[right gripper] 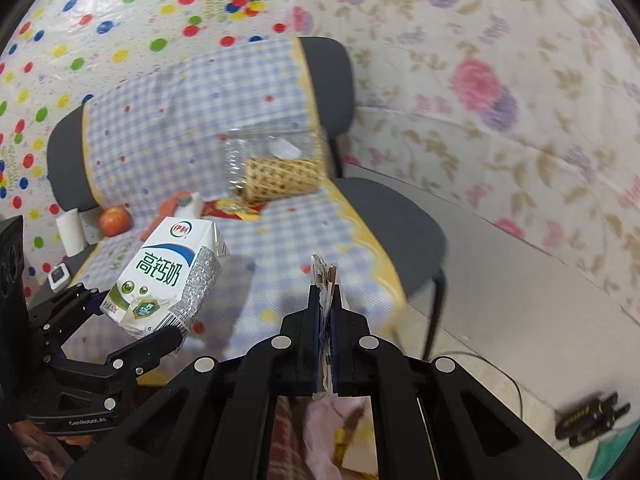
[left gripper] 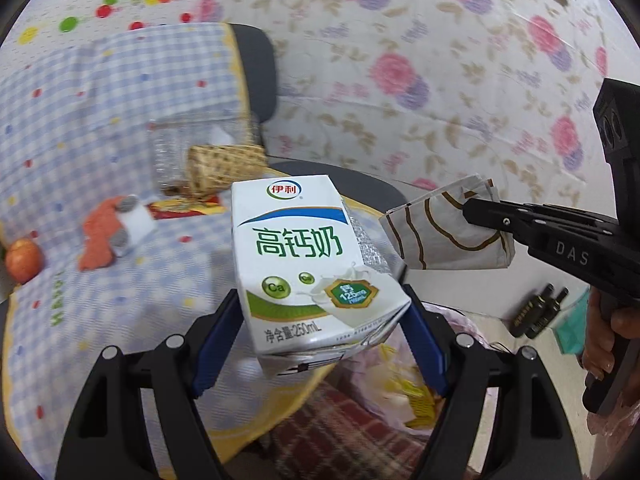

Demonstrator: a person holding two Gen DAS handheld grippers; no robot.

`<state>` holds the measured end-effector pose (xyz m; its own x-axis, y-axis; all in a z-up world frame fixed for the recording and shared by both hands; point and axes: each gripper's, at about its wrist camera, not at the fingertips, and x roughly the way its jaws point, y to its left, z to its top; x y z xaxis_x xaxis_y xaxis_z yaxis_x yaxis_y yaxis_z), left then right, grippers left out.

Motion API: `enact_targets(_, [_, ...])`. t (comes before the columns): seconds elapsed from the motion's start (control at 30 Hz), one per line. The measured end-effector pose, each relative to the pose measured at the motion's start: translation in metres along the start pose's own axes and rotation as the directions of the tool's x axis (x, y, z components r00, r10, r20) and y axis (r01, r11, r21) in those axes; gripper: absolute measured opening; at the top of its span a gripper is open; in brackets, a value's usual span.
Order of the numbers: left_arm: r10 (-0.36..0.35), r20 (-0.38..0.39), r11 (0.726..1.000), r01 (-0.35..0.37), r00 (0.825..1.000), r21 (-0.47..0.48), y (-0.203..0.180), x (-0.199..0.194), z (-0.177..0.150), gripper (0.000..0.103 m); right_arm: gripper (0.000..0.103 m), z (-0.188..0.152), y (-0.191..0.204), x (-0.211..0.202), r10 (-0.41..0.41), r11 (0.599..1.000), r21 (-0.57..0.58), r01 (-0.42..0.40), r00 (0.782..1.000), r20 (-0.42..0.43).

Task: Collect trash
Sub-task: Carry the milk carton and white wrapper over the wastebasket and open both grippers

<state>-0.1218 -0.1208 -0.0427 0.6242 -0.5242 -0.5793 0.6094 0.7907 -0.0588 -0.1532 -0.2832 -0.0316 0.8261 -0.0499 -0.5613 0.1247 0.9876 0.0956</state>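
My left gripper (left gripper: 320, 312) is shut on a white and green milk carton (left gripper: 312, 264), held in the air over the chair's front edge; it also shows in the right wrist view (right gripper: 168, 276). My right gripper (right gripper: 325, 292) is shut on a flattened white paper wrapper with brown lines (right gripper: 323, 276); in the left wrist view the wrapper (left gripper: 444, 232) is held to the right of the carton. Below both grippers sits a trash bag (left gripper: 404, 384) with a pink liner and some yellow scraps.
A chair with a blue checked cloth (right gripper: 192, 120) holds a clear plastic box (right gripper: 272, 152) with a patterned cone, a red wrapper (right gripper: 232, 208), an orange and white item (right gripper: 184, 204) and an apple (right gripper: 116, 220). Dark bottles (right gripper: 588, 420) lie on the floor.
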Motion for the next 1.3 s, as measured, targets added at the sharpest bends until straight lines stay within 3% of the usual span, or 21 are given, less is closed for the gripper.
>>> enact_targets(0.3, [-0.117,-0.068,0.988,0.123,0.991,0.098,-0.061,0.029,-0.009,0.076,0.005,-0.047,-0.051,-0.018,-0.074,0.990,0.118,0.082,0.995,-0.064])
enact_targets(0.53, [-0.160,-0.115,0.977,0.173,0.980,0.121,-0.084,0.050,-0.006,0.077,0.010,-0.057,-0.078,-0.012,-0.081,0.980,0.174,0.095,0.993,-0.089])
enact_targets(0.73, [-0.156,-0.115,0.978,0.169,0.981,0.120,-0.088,0.062,0.002,0.081,0.012,-0.058,-0.093,0.003,-0.087,0.975,0.193,0.106,0.991,-0.105])
enact_targets(0.83, [-0.140,-0.108,0.983,0.151,0.984,0.103,-0.081,0.064,0.008,0.082,0.032,-0.059,-0.099,0.012,-0.088,0.973,0.204,0.111,0.989,-0.120])
enact_targets(0.9, [-0.121,-0.094,0.988,0.129,0.988,0.081,-0.071,0.060,0.013,0.084,0.037,-0.057,-0.102,0.016,-0.092,0.972,0.204,0.117,0.987,-0.130])
enact_targets(1.3, [0.010,-0.045,0.999,-0.012,0.999,-0.043,-0.005,0.027,0.017,0.086,0.038,-0.021,-0.073,0.002,-0.082,0.983,0.164,0.084,0.996,-0.020])
